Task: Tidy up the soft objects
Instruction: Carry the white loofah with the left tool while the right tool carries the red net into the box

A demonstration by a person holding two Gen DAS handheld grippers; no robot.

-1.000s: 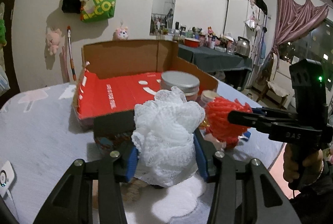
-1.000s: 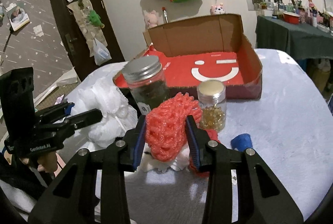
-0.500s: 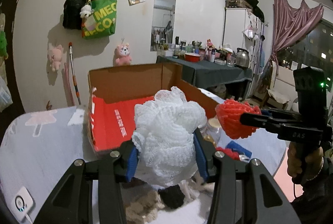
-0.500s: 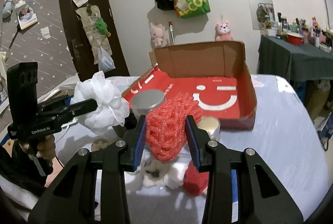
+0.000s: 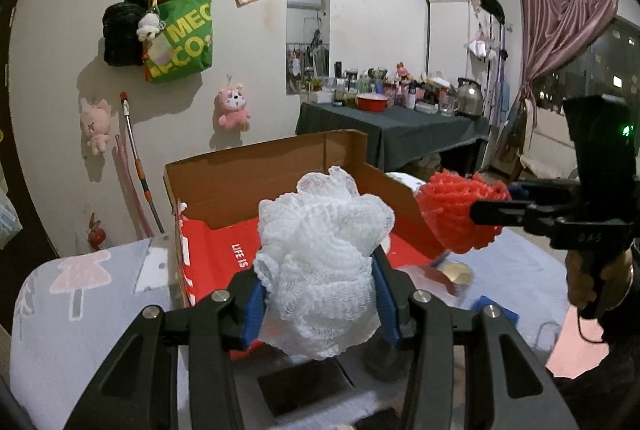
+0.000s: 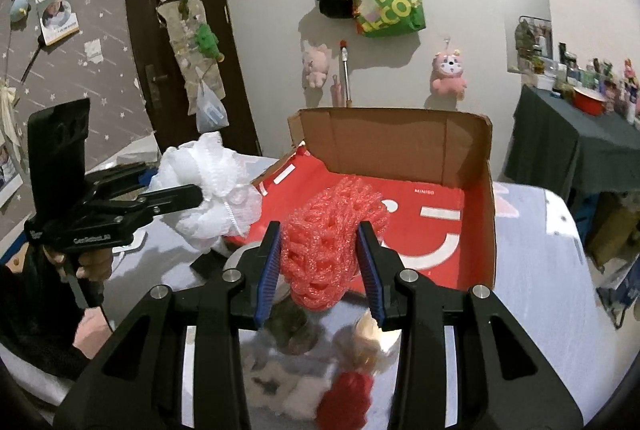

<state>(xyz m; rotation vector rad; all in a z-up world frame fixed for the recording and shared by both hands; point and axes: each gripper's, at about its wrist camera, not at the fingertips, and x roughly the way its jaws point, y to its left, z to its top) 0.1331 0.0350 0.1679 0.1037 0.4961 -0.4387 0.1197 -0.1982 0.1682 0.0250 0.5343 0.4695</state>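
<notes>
I am holding a fluffy white mesh bath sponge [image 5: 320, 262] in my left claw [image 5: 318, 304], its blue pads [image 5: 253, 306] pressing into the sponge from both sides, so the claw is standing narrow around it and carrying it in the air in front of the open brown cardboard box with the red printed floor [image 5: 224, 258]. My right claw [image 6: 320, 262] is gripping a coral-red net bath sponge [image 6: 332, 238] in the same way, blue pads [image 6: 270, 262] squeezing its flanks, and it is hanging above the near edge of that box, over the red floor with the white smile mark. From the left camera I am seeing the red sponge off to the right, level with the box's right wall; from the right camera I am seeing the white sponge off to the left, beside the box's left corner. Below my right claw, on the pale grey cloth-covered desk [image 6: 532, 270], a silver-lidded glass jar [image 6: 244, 258] and a smaller gold-lidded glass jar [image 6: 370, 328] are showing blurred, with a small red fuzzy thing [image 6: 348, 402] nearer the bottom; I cannot tell what that one is
</notes>
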